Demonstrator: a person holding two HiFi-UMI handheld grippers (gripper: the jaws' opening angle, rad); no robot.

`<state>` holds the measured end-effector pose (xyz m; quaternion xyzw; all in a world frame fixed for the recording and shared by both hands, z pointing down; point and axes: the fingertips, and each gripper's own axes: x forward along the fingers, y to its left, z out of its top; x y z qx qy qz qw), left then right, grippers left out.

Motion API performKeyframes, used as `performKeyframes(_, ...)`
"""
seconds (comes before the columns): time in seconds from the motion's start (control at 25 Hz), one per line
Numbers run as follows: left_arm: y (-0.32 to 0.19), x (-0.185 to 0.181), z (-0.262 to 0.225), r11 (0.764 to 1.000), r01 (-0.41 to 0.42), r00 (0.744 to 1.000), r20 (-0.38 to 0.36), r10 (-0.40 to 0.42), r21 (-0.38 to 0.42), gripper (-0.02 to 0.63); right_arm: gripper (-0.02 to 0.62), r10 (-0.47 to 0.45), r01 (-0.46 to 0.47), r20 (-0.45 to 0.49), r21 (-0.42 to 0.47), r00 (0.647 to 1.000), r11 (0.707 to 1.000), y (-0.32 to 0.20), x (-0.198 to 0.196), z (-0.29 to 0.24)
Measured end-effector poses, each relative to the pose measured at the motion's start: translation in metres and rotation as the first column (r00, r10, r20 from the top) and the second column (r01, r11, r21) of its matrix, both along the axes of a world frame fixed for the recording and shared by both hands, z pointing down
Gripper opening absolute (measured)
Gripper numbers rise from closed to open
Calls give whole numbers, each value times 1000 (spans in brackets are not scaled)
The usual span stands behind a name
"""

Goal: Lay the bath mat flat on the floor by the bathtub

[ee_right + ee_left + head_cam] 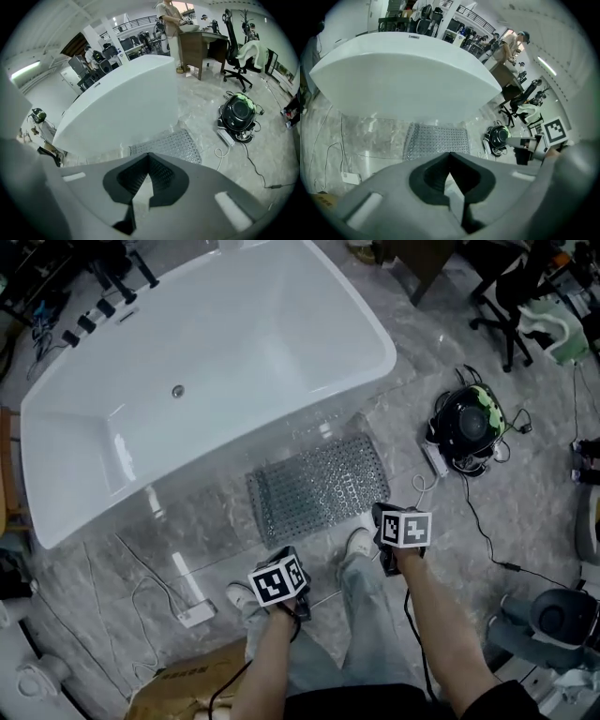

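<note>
The bath mat [319, 486], grey, translucent and studded, lies spread flat on the marble floor against the side of the white bathtub [216, 362]. My left gripper [281, 566] hangs above the person's left shoe, short of the mat's near edge, its jaws shut and empty. My right gripper [386, 519] is off the mat's near right corner, also shut on nothing. In the left gripper view the bath mat [438, 139] shows beyond the closed tips, below the bathtub [408, 79]. The right gripper view shows the bath mat [166, 145] beside the bathtub [126, 108].
A black round machine [466, 423] with cables and a power strip [434, 457] sits right of the mat. A white plug block [197, 615] and cord lie at the left. A cardboard box [178, 685] is near my feet. An office chair [506, 315] stands far right.
</note>
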<state>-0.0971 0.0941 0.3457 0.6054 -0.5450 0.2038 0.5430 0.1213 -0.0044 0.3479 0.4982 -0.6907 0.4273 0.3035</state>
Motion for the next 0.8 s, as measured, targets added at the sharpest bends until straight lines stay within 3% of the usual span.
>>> performKeyframes(0.24, 0, -9, -51, 998, 28, 1000, 5, -28, 54, 5, 6, -32, 33, -26, 44, 999, 998, 20, -12, -41)
performKeyframes(0.52, 9, -56, -100, 994, 62, 995, 72, -68, 93, 5, 6, -86, 83, 24, 117, 996, 990, 31, -64, -95)
performKeyframes(0.8, 15, -72, -158, 977, 112, 991, 53, -124, 181, 5, 6, -163, 144, 56, 260, 985, 955, 33, -98, -165)
